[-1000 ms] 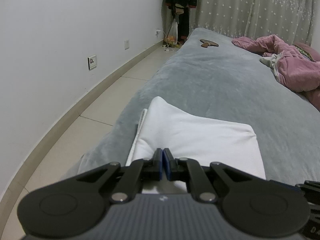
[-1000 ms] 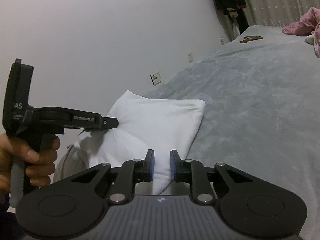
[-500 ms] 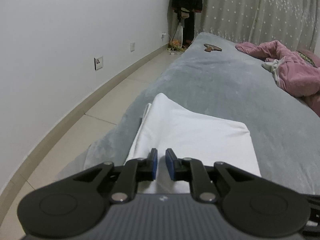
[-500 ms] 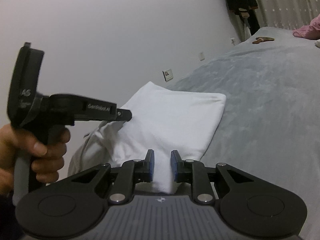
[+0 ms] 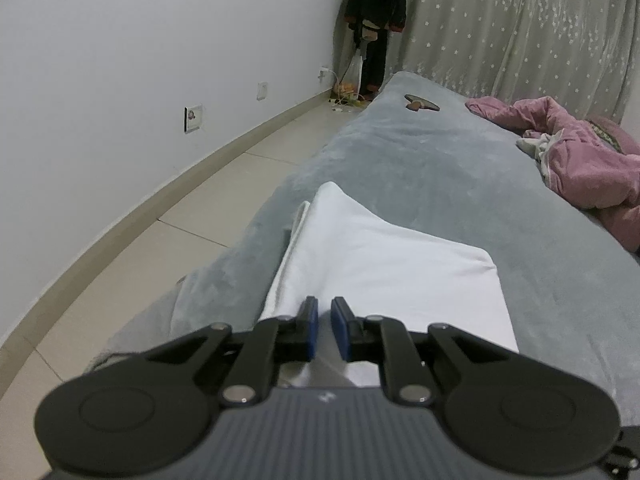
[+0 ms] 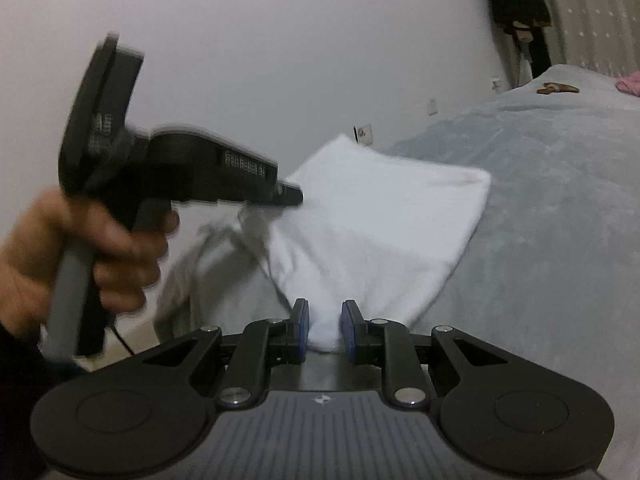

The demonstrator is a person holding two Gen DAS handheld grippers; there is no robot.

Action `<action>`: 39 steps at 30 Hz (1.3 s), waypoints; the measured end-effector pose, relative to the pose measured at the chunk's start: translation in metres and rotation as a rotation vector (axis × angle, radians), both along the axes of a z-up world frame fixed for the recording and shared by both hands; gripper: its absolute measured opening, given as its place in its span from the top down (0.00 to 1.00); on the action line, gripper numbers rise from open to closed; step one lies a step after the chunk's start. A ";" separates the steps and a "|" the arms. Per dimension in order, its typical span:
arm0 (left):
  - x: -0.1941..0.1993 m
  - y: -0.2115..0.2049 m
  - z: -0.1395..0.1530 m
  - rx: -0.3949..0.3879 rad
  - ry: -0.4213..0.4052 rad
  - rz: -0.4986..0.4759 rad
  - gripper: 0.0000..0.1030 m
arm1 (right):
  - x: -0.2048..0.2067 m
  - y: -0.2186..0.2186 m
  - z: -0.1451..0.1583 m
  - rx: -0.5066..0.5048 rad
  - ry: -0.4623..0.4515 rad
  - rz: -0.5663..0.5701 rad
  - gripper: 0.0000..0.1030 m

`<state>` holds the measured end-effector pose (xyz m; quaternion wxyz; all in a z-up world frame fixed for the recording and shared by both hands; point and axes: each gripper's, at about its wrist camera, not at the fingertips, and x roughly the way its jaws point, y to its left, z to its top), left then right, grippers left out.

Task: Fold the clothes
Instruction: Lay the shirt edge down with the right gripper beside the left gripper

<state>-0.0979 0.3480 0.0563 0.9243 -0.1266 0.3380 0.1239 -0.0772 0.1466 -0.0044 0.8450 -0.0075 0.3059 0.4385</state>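
Note:
A folded white garment (image 5: 384, 264) lies on the grey bed cover (image 5: 440, 168) near its left edge. It also shows in the right wrist view (image 6: 380, 216). My left gripper (image 5: 325, 326) is open by a narrow gap, right at the garment's near edge, with nothing held. In the right wrist view the left gripper (image 6: 294, 198) is blurred, its tip at the garment's left side. My right gripper (image 6: 324, 330) is open, and the garment's near corner lies between its fingers without being pinched.
A pink quilt (image 5: 580, 160) is heaped at the right of the bed. A small brown object (image 5: 420, 103) lies at the far end. Tiled floor (image 5: 160, 232) and a white wall run along the left. Dark clothes (image 5: 376, 20) hang in the corner.
My left gripper has opened from shut on the garment's edge and drawn back a little. My right gripper has stayed open, and the left hand now moves, blurred.

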 end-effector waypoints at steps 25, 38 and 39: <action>-0.027 -0.020 -0.002 0.075 0.066 -0.059 0.93 | 0.011 -0.001 -0.003 0.014 0.065 -0.016 0.83; -0.033 -0.015 -0.002 0.049 0.042 -0.043 0.93 | 0.007 -0.008 -0.004 0.008 0.060 -0.009 0.85; -0.033 -0.014 -0.002 0.045 0.040 -0.040 0.93 | 0.008 -0.010 -0.005 0.012 0.065 -0.008 0.85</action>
